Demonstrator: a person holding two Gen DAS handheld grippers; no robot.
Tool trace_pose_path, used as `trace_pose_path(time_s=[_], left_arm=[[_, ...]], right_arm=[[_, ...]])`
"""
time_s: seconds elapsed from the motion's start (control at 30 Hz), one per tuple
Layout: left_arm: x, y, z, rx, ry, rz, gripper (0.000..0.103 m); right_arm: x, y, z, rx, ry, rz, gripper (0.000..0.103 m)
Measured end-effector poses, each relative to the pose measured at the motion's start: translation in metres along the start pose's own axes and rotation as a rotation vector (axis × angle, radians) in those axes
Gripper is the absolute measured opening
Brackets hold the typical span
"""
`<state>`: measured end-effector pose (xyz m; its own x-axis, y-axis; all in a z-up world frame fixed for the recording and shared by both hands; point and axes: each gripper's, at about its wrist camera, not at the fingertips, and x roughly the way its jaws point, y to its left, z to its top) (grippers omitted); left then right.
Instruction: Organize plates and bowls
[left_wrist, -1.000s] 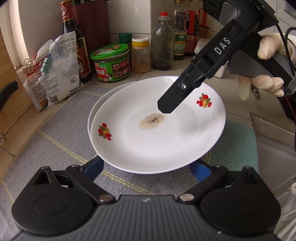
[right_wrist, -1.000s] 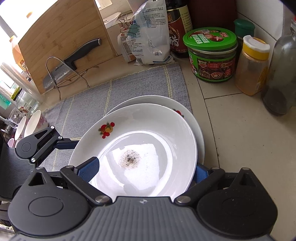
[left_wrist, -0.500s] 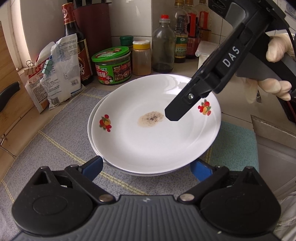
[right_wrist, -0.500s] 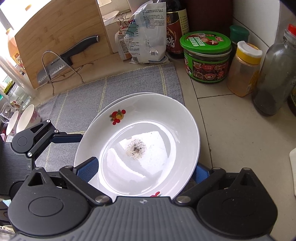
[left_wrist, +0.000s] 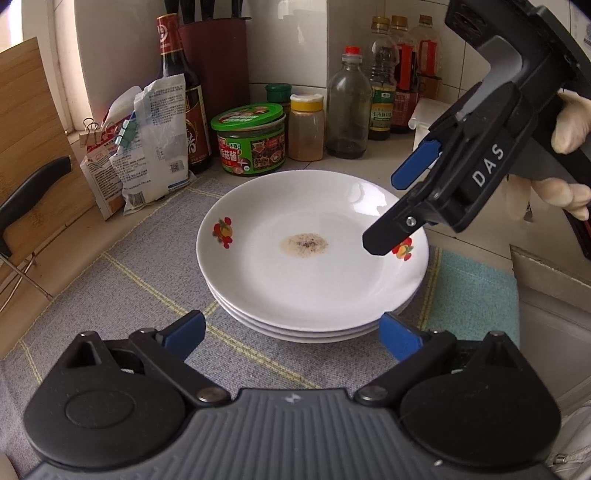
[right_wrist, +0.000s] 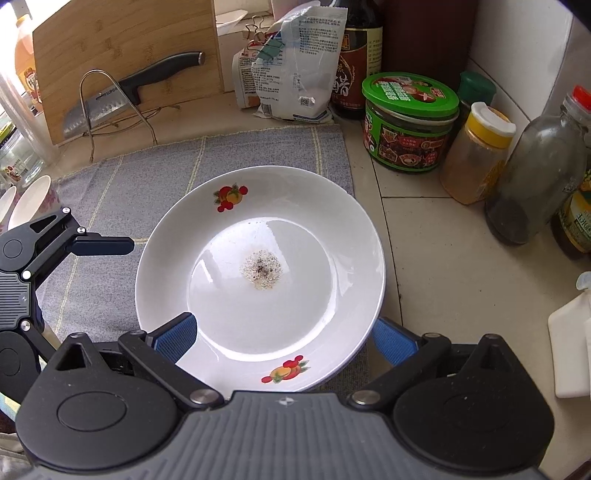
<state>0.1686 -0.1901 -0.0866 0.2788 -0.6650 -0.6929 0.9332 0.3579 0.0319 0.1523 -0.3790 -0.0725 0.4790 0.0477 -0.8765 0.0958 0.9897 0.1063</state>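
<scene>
Reference landmark: the stack of white round ceramic plates with red fruit motifs (left_wrist: 312, 266), which sits on the grey woven mat with yellow lines (left_wrist: 110, 280). The top plate carries a small brown speckled residue (left_wrist: 306, 245) at its centre.

Far left of the stack: a steel cleaver with a black handle (right_wrist: 122, 99) rests on a wire rack against a bamboo cutting board (right_wrist: 125, 48). White bowls with pink floral print (right_wrist: 35, 197) stand at the mat's left edge, not yet gathered. A careless sweep leftward risks striking the blade or tipping these bowls.

Just left of the stack: the left gripper (left_wrist: 291, 334) has its blue pads spread wide, holding nothing, low beside the stack's near rim. A bump from either pad could shift the stack sideways on the mat.

At the stack: three rims are visible, and the plates appear closely nested. Glazed ceramic is slippery; an edge grip on one side could let a plate tilt and slide.

Right of the stack: the right gripper (right_wrist: 284, 334) is spread open with the top plate's near rim lying between its pads, apparently without a firm pinch. Closing off-centre could lever the plate upward.

Behind the stack: a green-lidded glass sauce jar (left_wrist: 253, 142) and a yellow-capped spice jar (left_wrist: 306, 127) stand near; a backward push could knock them.
</scene>
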Motion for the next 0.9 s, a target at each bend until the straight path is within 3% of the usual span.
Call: trace_pose_path(time_s=[0.17, 0.43, 0.67, 0.9], left_arm=[[-0.019, 0.007, 0.002, -0.049, -0.078, 0.09, 0.102], [-0.058, 0.025, -0.005, -0.141, -0.187, 0.185, 0.102], [-0.082, 0.038, -0.029, -0.21, -0.217, 0.235, 0.102], [-0.106, 0.043, -0.051, -0.282, -0.227, 0.309, 0.102]], right_arm=[[-0.011, 0.017, -0.003, -0.082, -0.075, -0.069, 0.103], [-0.027, 0.042, -0.007, -0.113, -0.174, -0.079, 0.103], [-0.03, 0.078, -0.015, -0.109, -0.236, -0.105, 0.103], [-0.025, 0.115, -0.021, -0.183, -0.25, -0.042, 0.103]])
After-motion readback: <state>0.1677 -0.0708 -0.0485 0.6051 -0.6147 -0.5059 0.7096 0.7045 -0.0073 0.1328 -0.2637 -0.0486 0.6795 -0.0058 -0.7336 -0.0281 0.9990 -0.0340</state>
